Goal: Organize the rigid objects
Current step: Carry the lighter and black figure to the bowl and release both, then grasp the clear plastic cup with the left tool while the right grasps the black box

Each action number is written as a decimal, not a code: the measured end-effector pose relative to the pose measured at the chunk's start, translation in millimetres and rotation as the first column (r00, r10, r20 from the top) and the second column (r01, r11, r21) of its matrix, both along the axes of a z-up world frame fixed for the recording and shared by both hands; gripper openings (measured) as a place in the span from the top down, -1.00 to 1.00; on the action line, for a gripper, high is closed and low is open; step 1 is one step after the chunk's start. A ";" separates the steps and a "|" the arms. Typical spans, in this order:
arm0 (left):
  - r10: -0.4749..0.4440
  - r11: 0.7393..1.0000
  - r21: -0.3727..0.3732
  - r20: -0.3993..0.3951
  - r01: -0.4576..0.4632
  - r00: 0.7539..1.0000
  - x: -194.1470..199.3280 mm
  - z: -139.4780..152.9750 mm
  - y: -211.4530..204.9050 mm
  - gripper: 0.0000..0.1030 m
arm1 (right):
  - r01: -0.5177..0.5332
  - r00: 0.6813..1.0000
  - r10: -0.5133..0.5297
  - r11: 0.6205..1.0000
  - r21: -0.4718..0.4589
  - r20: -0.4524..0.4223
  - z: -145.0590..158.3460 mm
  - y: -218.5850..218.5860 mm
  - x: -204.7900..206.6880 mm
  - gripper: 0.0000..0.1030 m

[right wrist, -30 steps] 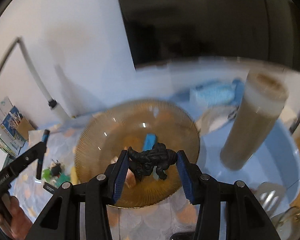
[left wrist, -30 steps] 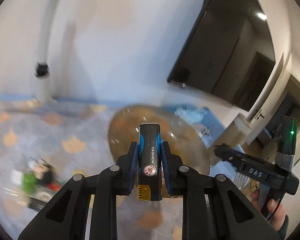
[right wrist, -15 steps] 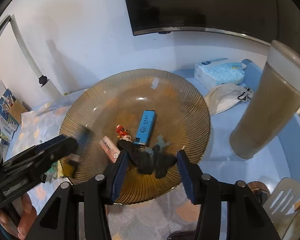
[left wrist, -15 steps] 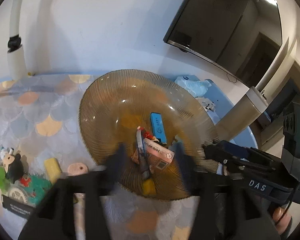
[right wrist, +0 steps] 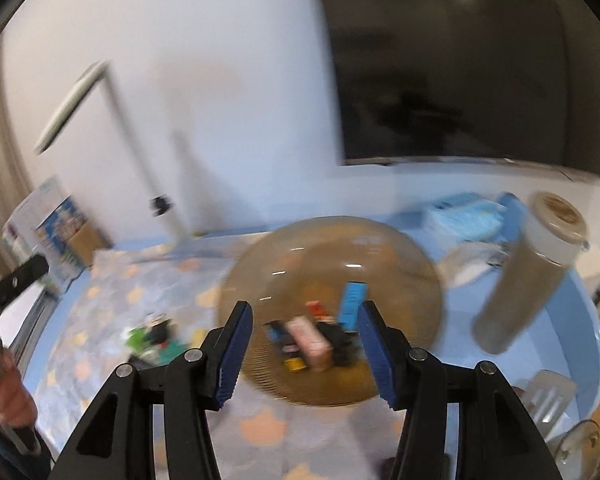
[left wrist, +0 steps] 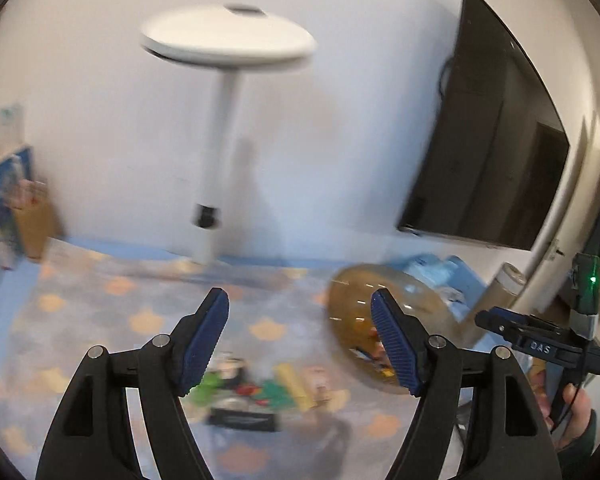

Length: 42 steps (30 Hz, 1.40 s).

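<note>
A brown ribbed glass plate [right wrist: 400, 248] sits on the patterned table and holds several small items: a blue lighter [right wrist: 354, 300], a pink box [right wrist: 310, 338], a black lighter [right wrist: 278, 338] and a black lumpy toy [right wrist: 340, 342]. My right gripper [right wrist: 304, 354] is open and empty, above the plate's near edge. My left gripper [left wrist: 300, 344] is open and empty, left of the plate [left wrist: 356, 304], above a blurred pile of small toys [left wrist: 260, 388]. The same pile shows in the right wrist view [right wrist: 152, 338].
A tall lidded canister [right wrist: 528, 276] stands right of the plate, with a blue tissue pack [right wrist: 464, 220] behind it. A white desk lamp [left wrist: 224, 120] stands at the back. A metal spatula [right wrist: 548, 396] lies at the right. Boxes [right wrist: 56, 224] stand at the far left.
Both grippers have opened and let go: the black lighter and the black toy now lie on the plate. Both grippers have pulled back and up; the left has swung to the left.
</note>
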<state>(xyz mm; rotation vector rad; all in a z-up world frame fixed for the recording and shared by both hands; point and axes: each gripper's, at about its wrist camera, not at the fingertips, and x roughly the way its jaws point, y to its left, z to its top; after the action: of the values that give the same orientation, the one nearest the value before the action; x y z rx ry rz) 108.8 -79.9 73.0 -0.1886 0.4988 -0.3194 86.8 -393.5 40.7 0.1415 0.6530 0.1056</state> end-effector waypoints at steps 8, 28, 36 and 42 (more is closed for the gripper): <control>0.096 0.995 0.023 0.014 -0.097 0.995 -29.6 2.3 54.3 -0.40 | -0.159 0.987 0.160 0.983 -0.087 0.004 -0.3 79.6 -5.8 -0.03; 0.083 0.986 0.165 -0.408 -0.016 0.909 51.8 -155.9 93.8 -0.40 | -0.496 0.846 0.463 0.865 -0.071 -0.263 -133.2 223.4 41.9 0.05; 0.030 0.977 0.203 -0.430 0.064 0.902 71.1 -173.6 60.4 -0.38 | -0.588 0.805 0.531 0.771 -0.242 -0.264 -144.1 262.0 53.9 0.05; 0.013 0.975 0.203 -0.446 0.087 0.895 76.5 -183.8 59.6 0.25 | -0.595 0.803 0.523 0.733 -0.330 -0.285 -159.2 278.4 59.8 0.33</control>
<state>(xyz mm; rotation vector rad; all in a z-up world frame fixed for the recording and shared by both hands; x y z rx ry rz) 185.3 -20.3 -110.7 -0.0348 0.9907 -0.2555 146.6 -115.1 -118.4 -0.4694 0.8655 0.5495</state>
